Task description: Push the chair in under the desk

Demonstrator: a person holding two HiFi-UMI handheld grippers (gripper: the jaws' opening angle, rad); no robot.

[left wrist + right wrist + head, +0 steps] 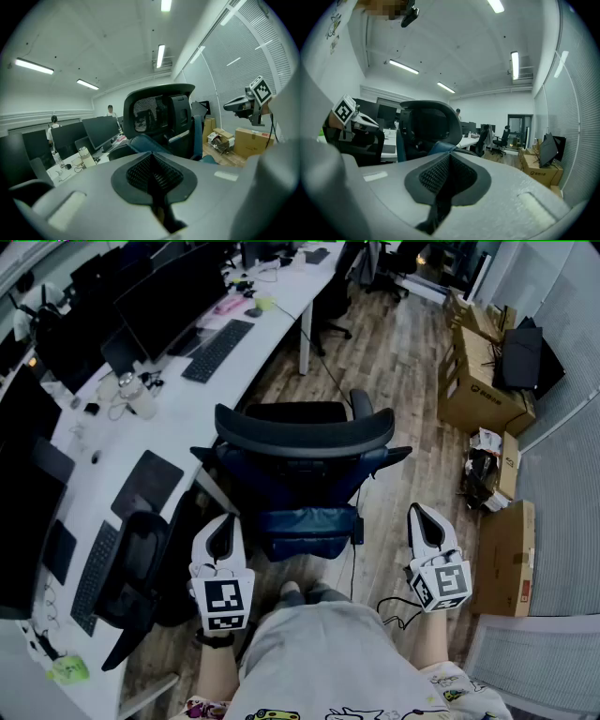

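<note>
A black office chair (300, 442) with a curved headrest and a blue jacket over its back stands out on the wood floor, to the right of the long white desk (187, 413). My left gripper (223, 524) is shut and empty, just behind the chair's left side and apart from it. My right gripper (418, 514) is also shut and empty, behind the chair's right side with a clear gap. The left gripper view has the chair's back (161, 117) ahead, past the shut left gripper (151, 161). In the right gripper view the chair (429, 124) stands ahead and left of the shut right gripper (449, 161).
A second black chair (141, 568) is tucked at the desk to my left. Monitors (173, 292) and keyboards (217, 348) line the desk. Cardboard boxes (478, 371) and a flat carton (506, 559) stand along the right wall. A cable (389, 610) lies on the floor.
</note>
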